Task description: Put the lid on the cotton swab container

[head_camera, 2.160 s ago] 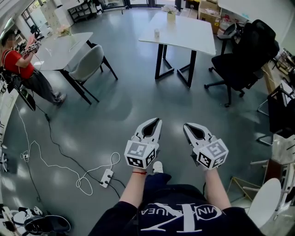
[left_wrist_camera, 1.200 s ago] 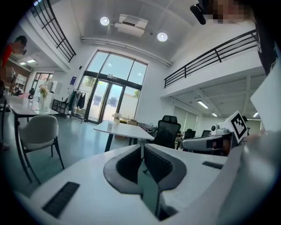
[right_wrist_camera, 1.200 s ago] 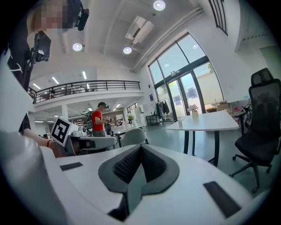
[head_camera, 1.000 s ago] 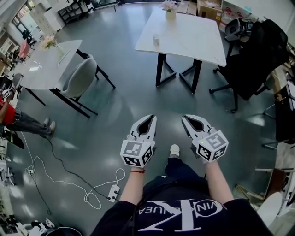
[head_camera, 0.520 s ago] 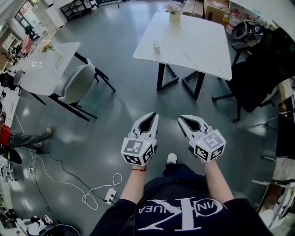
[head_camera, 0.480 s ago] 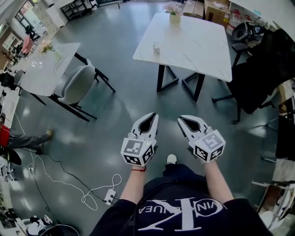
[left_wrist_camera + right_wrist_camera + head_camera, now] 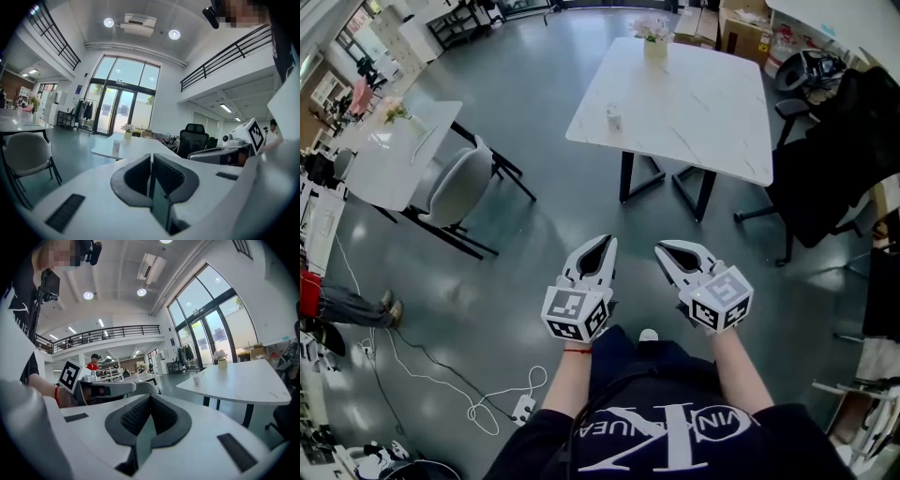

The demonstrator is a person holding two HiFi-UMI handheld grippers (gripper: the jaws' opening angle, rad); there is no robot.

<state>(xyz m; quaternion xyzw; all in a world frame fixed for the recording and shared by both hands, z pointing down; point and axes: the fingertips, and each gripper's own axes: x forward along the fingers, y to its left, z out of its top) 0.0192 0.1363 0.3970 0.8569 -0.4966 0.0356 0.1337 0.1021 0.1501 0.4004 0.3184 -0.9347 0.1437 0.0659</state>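
The cotton swab container (image 7: 613,116) is a small white shape standing alone near the left edge of the white table (image 7: 712,103), well apart from the vase of flowers (image 7: 654,37) at the far edge, and too small to tell whether its lid is on. Down in front of the person, well short of that table, the left gripper (image 7: 602,246) and right gripper (image 7: 667,251) hang side by side over the grey floor (image 7: 534,234). Both have jaws pressed together with nothing between them.
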